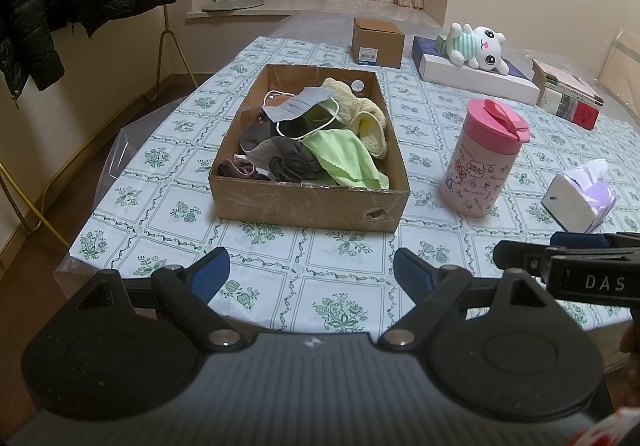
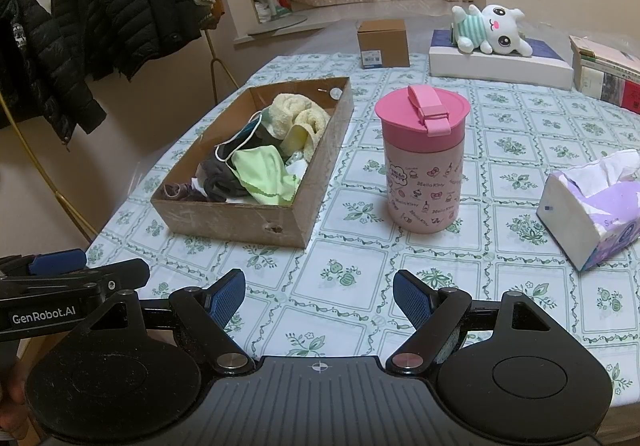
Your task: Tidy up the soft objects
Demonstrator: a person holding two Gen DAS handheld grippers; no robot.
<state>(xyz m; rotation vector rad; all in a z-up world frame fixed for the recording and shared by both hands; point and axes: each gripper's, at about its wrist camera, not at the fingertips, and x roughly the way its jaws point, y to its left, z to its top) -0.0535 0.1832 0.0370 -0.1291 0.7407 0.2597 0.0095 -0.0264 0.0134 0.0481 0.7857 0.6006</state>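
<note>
Left wrist view: cardboard box (image 1: 308, 202) mid-table, packed w/ soft stuff — green cloth (image 1: 344, 158), grey mask (image 1: 298, 106), cream towel (image 1: 360, 106), dark fabric pieces (image 1: 288, 162). Piled loose, not folded; looks like box serves as the collection bin, so most of the job probably done. Plush toy (image 1: 478, 46) well apart at far end, lying on a white flat box (image 1: 480, 80) — likely the last soft item left out. Pink cup (image 1: 482, 158) just right of cardboard box, tissue pack (image 1: 580, 198) further right; hard or semi-hard, prob. not part of sorting.

Left gripper (image 1: 312, 276) low over near table edge, aimed at cardboard box, jaws wide apart, nothing between them. Right gripper (image 2: 319, 296) same: level, near edge, jaws spread wide, empty, facing gap between cardboard box (image 2: 240, 222) and cup (image 2: 422, 166). Both side by side, close together, each visible at the edge of the other's view. Neutral ready pose, touching nothing. Plush toy (image 2: 490, 30) needs a long reach for either.
</note>
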